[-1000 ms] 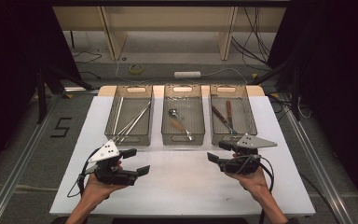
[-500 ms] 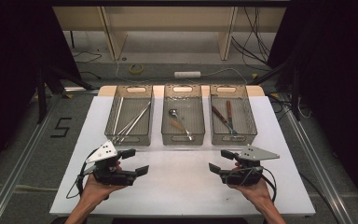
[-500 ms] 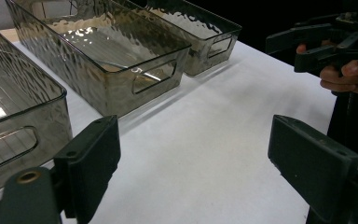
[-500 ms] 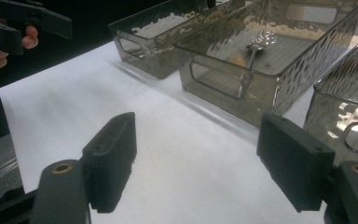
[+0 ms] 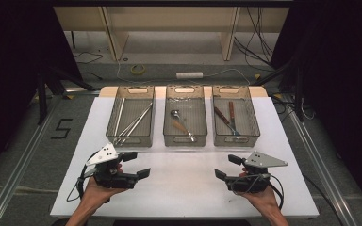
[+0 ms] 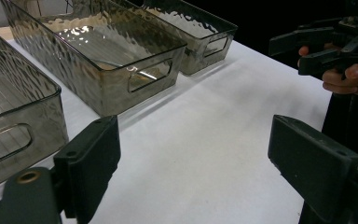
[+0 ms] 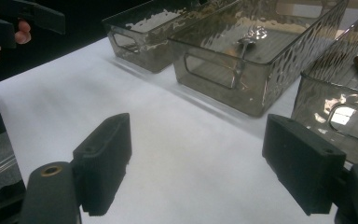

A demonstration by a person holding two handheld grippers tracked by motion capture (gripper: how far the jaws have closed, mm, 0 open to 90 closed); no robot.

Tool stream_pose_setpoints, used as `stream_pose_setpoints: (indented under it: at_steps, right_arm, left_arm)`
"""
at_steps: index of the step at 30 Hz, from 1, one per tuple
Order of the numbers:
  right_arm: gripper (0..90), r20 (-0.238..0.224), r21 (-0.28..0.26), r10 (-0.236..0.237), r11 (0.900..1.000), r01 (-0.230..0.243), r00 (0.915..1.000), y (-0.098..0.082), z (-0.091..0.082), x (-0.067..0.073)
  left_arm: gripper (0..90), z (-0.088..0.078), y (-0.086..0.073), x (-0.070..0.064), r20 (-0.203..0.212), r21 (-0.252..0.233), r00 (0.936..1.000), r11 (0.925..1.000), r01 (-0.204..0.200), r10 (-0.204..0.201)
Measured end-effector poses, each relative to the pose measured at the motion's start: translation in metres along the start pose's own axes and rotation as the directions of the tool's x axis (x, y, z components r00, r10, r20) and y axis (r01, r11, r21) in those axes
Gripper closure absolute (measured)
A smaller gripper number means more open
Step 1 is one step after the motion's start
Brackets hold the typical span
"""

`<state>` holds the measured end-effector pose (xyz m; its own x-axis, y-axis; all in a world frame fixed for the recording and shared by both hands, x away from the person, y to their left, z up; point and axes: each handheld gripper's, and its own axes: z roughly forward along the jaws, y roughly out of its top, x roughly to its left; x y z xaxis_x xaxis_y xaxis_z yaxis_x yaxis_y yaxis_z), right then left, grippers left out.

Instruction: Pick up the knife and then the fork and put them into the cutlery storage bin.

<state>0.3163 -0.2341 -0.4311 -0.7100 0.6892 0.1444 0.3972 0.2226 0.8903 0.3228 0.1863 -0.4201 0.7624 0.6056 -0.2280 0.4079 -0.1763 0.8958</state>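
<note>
Looking down and forward from above the near edge of the white table (image 5: 184, 183), far enough to take in all three bins. Riding low and close over the tabletop, each angled inward across it. Shared: the middle bin (image 6: 98, 56) (image 7: 256, 60) and bare tabletop.

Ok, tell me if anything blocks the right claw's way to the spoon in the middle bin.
On the bare table between the right claw and the middle bin nothing stands. The bin's near wall rises before the spoon, so the open claw must go over it.
</note>
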Motion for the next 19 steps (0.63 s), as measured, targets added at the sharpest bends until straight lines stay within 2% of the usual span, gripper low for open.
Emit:
stream_pose_setpoints:
  at_steps: [19]
  right_arm:
    - [25.0,-0.001,0.003,-0.008,1.000,0.008,1.0000,0.0004,0.0007,0.0007]
  left_arm:
    - [16.4,0.0004,0.0002,0.0004,0.001,0.001,1.0000,1.0000,0.001,-0.001]
